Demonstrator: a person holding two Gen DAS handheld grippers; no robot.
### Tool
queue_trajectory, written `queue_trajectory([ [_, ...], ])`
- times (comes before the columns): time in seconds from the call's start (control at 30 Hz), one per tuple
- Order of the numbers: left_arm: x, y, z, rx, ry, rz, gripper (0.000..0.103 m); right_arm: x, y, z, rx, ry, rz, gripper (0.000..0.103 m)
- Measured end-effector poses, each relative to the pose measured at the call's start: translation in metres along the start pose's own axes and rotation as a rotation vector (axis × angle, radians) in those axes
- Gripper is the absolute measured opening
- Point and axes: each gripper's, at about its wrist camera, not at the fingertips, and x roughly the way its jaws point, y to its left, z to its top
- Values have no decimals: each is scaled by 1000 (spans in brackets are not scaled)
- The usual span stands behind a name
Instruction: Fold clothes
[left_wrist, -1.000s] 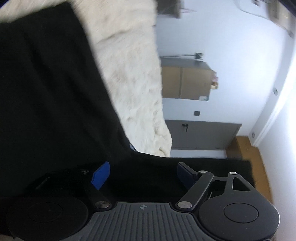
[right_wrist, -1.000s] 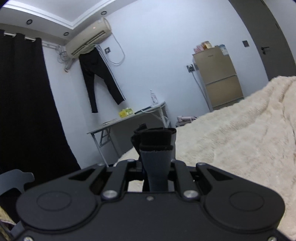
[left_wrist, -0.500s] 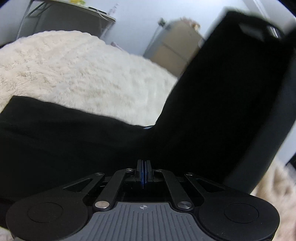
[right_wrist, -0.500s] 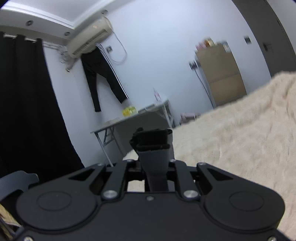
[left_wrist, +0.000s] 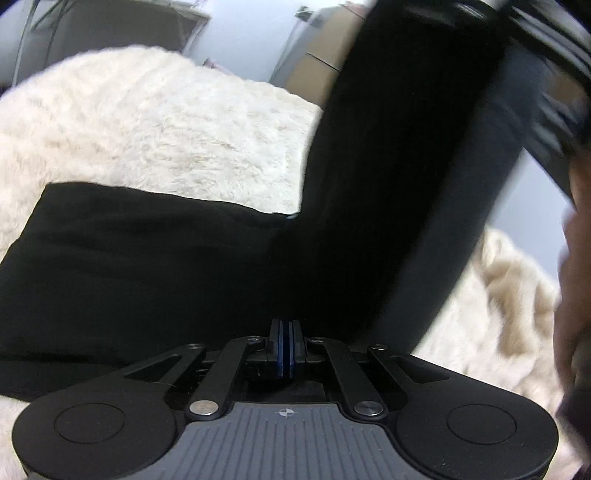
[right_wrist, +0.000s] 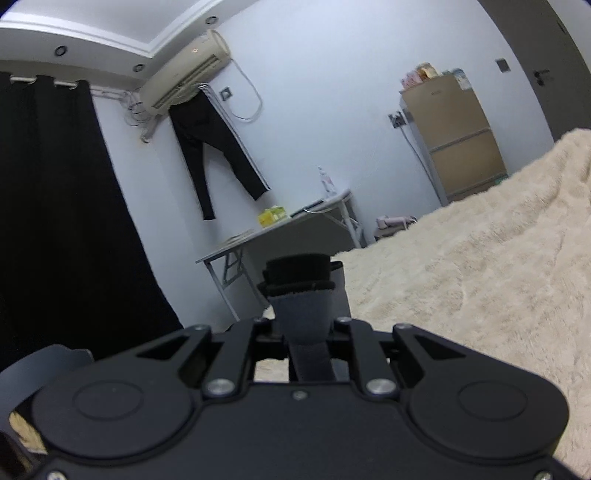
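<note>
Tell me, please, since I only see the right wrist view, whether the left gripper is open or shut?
Observer: The left gripper is shut, its blue pads together right at the black garment; whether cloth is pinched I cannot tell.
Operator: Does the garment hang free?
Observer: No, one part lies flat on the cream blanket.
Operator: And the rest?
Observer: It rises steeply toward the upper right of the left wrist view.
</note>
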Motion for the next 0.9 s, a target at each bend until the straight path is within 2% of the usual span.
queue_trajectory([
  [0.07,14,15,14,-99,-2,-39,2,-5,1,0,-9,-2,14,12],
  [0.2,53,23,31,-147,42,-40,1,-7,4,-2,-28,34,28,12],
  [0.3,59,34,40,-282,34,-72,2,-7,8,-3,-49,45,29,12],
  [0.37,54,43,44,-343,24,-89,2,-6,17,-6,-93,40,29,12],
  [0.43,28,58,52,-383,-23,-87,3,-2,31,-12,-152,42,15,12],
  [0.5,-5,76,62,-426,-83,-62,9,4,49,-20,-236,47,-13,12],
  [0.53,-26,85,68,-431,-119,-35,14,11,62,-30,-304,65,-30,12],
  [0.57,-70,103,78,-425,-203,33,20,20,77,-42,-387,88,-50,12],
  [0.67,-142,132,78,-403,-360,130,37,46,111,-107,-591,187,-52,15],
  [0.73,-160,143,72,-398,-406,160,37,64,133,-152,-723,255,-49,24],
  [0.8,-182,157,44,-394,-457,193,37,80,149,-190,-824,327,-45,35],
  [0.83,-181,163,31,-400,-445,241,37,89,156,-216,-855,425,-39,37],
  [0.87,-181,165,31,-415,-433,246,37,92,162,-234,-870,479,-52,37],
  [0.9,-182,168,30,-456,-402,242,37,90,167,-238,-874,478,-61,38],
])
